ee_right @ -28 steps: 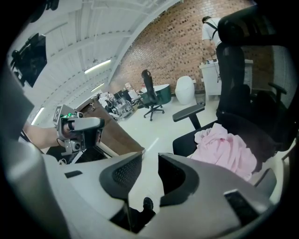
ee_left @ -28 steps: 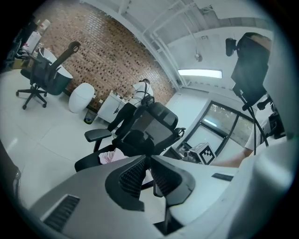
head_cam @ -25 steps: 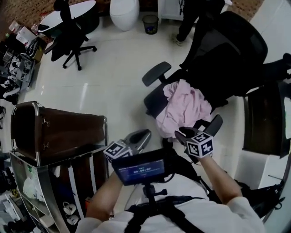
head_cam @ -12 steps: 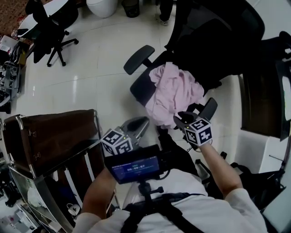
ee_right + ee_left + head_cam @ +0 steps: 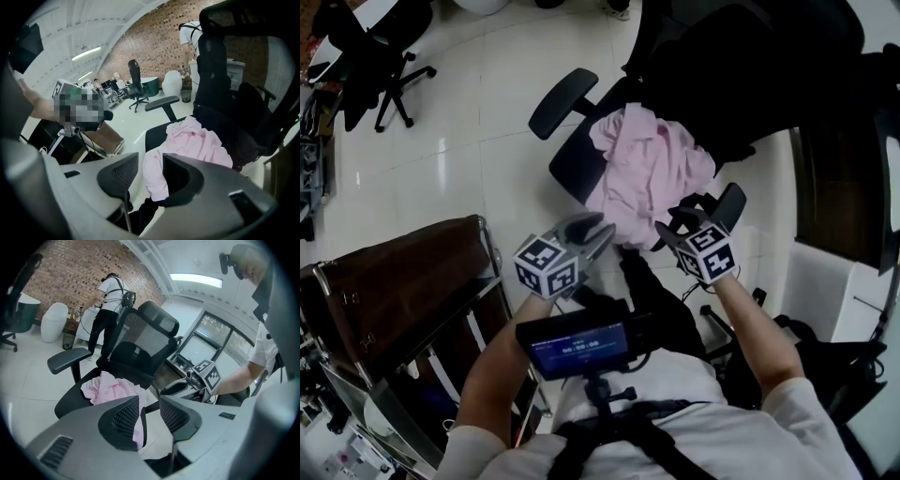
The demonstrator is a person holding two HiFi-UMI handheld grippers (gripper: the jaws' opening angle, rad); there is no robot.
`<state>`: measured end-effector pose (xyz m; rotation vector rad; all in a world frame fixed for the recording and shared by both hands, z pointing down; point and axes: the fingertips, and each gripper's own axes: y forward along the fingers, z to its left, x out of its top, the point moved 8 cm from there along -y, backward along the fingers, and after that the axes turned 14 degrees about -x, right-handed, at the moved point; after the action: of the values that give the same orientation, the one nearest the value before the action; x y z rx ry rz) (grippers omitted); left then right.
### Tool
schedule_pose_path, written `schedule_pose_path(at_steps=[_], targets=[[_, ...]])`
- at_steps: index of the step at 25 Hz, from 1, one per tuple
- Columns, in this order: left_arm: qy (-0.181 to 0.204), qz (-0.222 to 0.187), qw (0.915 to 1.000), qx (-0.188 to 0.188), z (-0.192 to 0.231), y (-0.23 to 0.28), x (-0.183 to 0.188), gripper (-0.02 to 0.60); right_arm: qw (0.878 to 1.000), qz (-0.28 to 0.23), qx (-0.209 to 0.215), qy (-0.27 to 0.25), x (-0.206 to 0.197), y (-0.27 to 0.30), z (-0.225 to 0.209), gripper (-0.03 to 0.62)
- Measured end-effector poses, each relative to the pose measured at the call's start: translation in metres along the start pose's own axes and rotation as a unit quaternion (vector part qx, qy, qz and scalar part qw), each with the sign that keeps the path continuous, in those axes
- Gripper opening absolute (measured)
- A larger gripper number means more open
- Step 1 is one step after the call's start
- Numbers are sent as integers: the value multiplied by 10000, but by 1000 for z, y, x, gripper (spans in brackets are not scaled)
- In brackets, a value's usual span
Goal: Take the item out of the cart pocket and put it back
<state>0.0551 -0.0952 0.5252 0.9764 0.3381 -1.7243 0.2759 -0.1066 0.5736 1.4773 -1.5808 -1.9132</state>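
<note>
Jaws on both tongs have just been opening and now stand partway apart with nothing pinched. The left gripper (image 5: 149,412) and the right gripper (image 5: 149,174) each show only the pink garment (image 5: 652,173) through the gap, beyond the pads and untouched. Compared with a second ago, both hands have come forward and down, and their tips now sit close to the garment's hanging lower edge. The garment lies crumpled on the seat of the black office chair (image 5: 574,173), outside the cart (image 5: 485,236). The cart's brown pocket (image 5: 403,281) stands at the person's left, apart from the chair. The spreading jaws and the approach suggest that a pick-up is being prepared. Returning the garment to the pocket is not yet begun.
</note>
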Motion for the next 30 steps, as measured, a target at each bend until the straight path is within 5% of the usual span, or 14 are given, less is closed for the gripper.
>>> schedule_pose_path(at_steps=[13,30], targets=[[30,934,9956,98,74,52,-37,235,9947,499,-370,-817,-20,62,-41,279],[-95,1512,9880,282,153,94,-75,302,9734,1194,-367,-1922,-40,130,-60,374]])
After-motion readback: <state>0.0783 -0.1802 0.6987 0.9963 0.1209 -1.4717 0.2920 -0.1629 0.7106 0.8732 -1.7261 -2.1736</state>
